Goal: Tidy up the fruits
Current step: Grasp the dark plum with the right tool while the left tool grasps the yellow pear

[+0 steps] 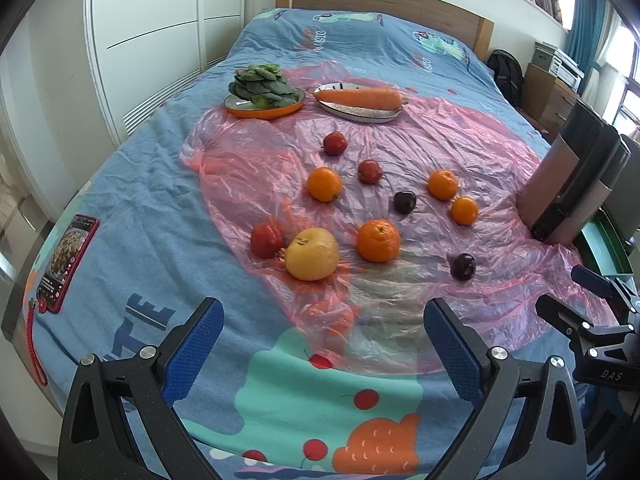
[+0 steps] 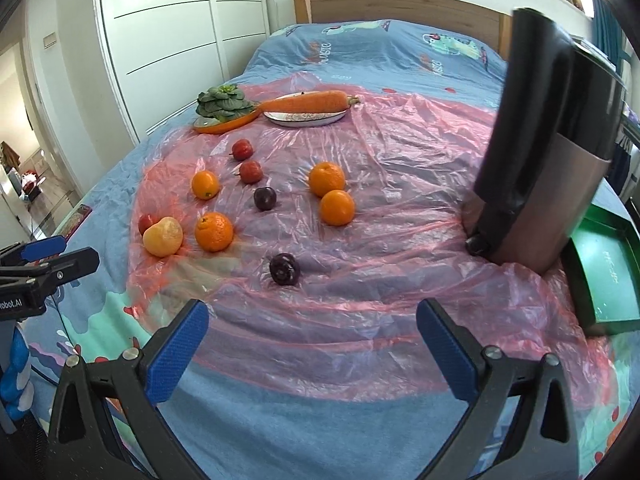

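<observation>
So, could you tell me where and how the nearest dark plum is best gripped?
Grip the dark plum across its round middle, coming from above with the open right gripper. It lies alone on the plastic sheet, clear all round.

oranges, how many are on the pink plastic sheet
4. One orange sits toward the left, one nearest the camera beside the yellow apple, and two on the right, one just behind the other. None seem hidden.

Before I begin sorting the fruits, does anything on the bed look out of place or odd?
Yes. A phone with its screen lit lies on the blanket left of the plastic sheet, away from the food. The carrot overhangs its plate.
</observation>
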The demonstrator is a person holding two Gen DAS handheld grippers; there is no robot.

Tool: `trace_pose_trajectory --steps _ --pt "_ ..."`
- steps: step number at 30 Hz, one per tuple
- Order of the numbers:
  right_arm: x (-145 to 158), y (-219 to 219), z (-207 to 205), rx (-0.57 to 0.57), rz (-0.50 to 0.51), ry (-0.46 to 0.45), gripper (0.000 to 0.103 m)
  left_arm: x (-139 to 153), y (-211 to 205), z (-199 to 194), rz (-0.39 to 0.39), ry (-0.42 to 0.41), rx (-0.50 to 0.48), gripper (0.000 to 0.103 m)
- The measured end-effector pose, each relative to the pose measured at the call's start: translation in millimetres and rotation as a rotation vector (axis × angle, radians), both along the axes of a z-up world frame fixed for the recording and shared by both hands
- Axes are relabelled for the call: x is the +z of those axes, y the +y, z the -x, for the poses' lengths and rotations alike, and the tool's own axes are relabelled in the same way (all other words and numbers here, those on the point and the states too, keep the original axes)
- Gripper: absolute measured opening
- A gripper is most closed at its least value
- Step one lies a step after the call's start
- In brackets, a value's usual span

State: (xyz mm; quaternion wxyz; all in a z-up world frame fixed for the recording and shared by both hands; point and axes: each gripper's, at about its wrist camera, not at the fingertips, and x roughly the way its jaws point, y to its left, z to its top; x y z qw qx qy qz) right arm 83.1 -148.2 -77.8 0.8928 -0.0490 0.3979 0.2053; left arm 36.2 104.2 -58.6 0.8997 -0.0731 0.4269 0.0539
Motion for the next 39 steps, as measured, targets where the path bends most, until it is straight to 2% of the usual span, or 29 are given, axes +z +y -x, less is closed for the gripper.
trace_pose_trajectory --steps 6,16,17,19,21,23,30,36,39 --pt "-16 34 -25 0.073 -0.025 0.021 0.103 -16 24 -19 0.051 0.037 0.045 0.098" --pt "-43 43 -55 0.098 -0.060 0.069 0.102 -46 18 -61 0.095 0.084 0.004 0.089" --pt "-46 43 -57 0.099 -0.064 0.078 0.097 -50 19 -66 0.099 0.089 0.004 0.088" --pt "-52 41 -61 0.100 -0.070 0.090 0.076 -56 23 -73 0.111 0.099 0.009 0.085" --pt "-55 41 -63 0.101 -0.070 0.093 0.069 -63 26 -79 0.123 0.109 0.016 0.085" --pt "-57 42 -66 0.104 -0.071 0.095 0.068 -68 29 -83 0.135 0.116 0.019 0.085" --pt "-68 45 -71 0.119 -0.060 0.107 0.053 -81 25 -92 0.129 0.133 0.004 0.084" --pt "-74 45 -73 0.118 -0.059 0.107 0.045 -90 24 -95 0.117 0.148 -0.004 0.066" --pt "-75 47 -73 0.123 -0.052 0.104 0.044 -93 22 -96 0.103 0.153 -0.014 0.065"
